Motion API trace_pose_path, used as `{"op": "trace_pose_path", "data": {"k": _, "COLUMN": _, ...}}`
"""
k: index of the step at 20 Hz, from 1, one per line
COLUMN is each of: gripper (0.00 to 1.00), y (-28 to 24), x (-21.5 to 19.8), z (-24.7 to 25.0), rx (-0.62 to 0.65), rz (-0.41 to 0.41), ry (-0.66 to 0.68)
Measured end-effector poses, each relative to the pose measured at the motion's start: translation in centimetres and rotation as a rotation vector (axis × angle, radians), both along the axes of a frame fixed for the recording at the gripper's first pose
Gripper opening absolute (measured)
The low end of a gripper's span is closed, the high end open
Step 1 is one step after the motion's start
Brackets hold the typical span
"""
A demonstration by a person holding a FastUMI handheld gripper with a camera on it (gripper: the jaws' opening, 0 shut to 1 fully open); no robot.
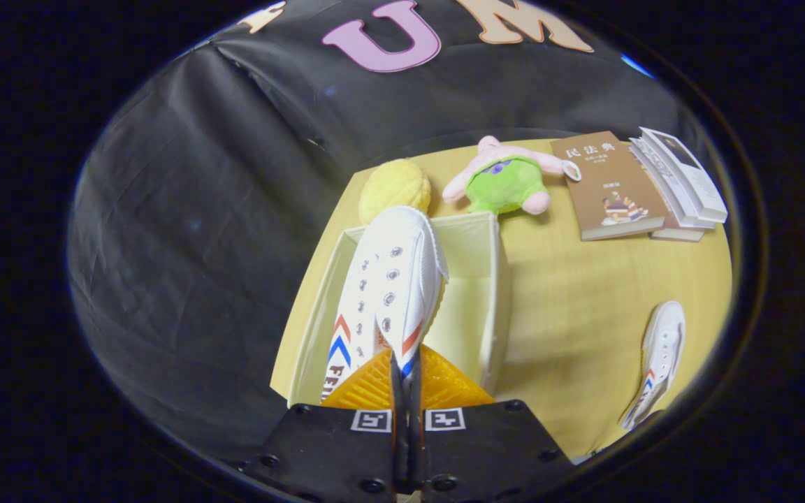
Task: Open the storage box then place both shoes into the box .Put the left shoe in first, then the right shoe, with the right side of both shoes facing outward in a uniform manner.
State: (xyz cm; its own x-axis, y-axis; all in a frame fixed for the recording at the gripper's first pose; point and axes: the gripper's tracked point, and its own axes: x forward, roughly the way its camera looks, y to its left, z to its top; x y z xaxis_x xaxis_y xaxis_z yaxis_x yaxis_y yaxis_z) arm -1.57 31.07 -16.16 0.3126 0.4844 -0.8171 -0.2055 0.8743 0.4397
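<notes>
A white canvas shoe (pixel 392 279) with red and blue chevrons hangs from my gripper (pixel 406 374), which is shut on the shoe's heel edge. The shoe points forward, toe away from me, over the open white storage box (pixel 497 293) that lies just ahead of the fingers. It covers the left half of the box's opening; I cannot tell whether it touches the box floor. A second white shoe (pixel 657 360) lies on the yellow wooden table (pixel 584 307), well to the right of the box and of the fingers.
Beyond the box sit a yellow knobbly ball (pixel 394 187) and a green-and-pink plush toy (pixel 504 183). Further right lie a brown book (pixel 608 185) and a stack of white books (pixel 682 178). The table's left edge runs close beside the box.
</notes>
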Motion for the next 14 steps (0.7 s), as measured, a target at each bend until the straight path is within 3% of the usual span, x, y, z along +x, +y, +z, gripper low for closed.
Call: {"op": "trace_pose_path", "data": {"k": 14, "gripper": 0.04, "y": 5.7, "x": -3.0, "z": -8.2, "rx": -0.145, "rz": 0.008, "ry": 0.090}}
